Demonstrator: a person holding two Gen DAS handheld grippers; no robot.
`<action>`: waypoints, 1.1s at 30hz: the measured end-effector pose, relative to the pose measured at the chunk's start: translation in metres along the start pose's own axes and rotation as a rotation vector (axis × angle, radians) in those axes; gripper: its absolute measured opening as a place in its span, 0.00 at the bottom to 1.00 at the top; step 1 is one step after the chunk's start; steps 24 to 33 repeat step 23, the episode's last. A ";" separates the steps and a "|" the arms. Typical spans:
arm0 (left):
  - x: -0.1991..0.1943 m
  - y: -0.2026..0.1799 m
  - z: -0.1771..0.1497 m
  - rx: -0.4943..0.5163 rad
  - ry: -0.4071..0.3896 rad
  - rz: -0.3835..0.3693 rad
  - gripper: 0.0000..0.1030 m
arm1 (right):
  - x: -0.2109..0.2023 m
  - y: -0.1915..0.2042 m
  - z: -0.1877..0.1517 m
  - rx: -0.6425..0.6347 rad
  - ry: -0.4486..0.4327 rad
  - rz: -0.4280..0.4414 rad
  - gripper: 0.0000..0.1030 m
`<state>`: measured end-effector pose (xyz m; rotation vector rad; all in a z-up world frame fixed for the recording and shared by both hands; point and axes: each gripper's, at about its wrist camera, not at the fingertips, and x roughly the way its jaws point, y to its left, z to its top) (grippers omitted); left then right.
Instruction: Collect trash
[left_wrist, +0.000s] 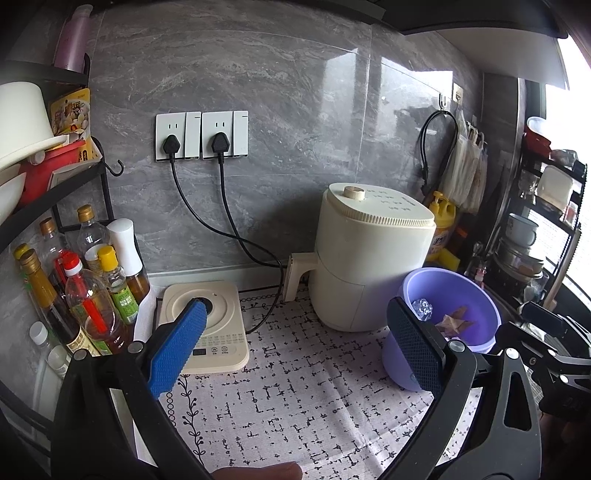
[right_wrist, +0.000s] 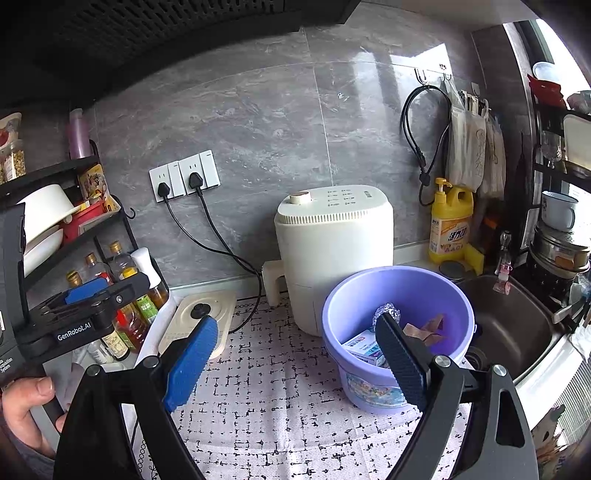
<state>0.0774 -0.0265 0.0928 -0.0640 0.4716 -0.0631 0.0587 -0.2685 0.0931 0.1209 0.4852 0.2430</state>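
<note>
A purple bucket stands on the patterned mat, in front of and right of the air fryer. Inside it lie a crumpled foil ball, a scrap of brown paper and a blue-and-white carton. My right gripper is open and empty, and its black finger overlaps the bucket's near rim. In the left wrist view the bucket sits to the right, with the foil ball and brown paper showing. My left gripper is also open over the mat, holding nothing.
A cream air fryer stands at the wall, with an induction cooker to its left and cables running to the wall sockets. Oil bottles crowd the left corner under a rack. A sink lies right of the bucket, and a yellow detergent bottle stands behind it.
</note>
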 end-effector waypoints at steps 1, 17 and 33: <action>0.001 0.000 -0.001 0.001 0.002 0.001 0.94 | 0.000 0.000 0.000 0.000 0.000 -0.001 0.83; 0.003 0.003 -0.005 -0.002 -0.001 -0.011 0.94 | 0.003 0.008 -0.003 -0.003 0.008 -0.022 0.83; 0.006 0.007 -0.006 -0.025 0.006 -0.014 0.94 | 0.005 0.012 -0.002 -0.016 0.019 -0.027 0.83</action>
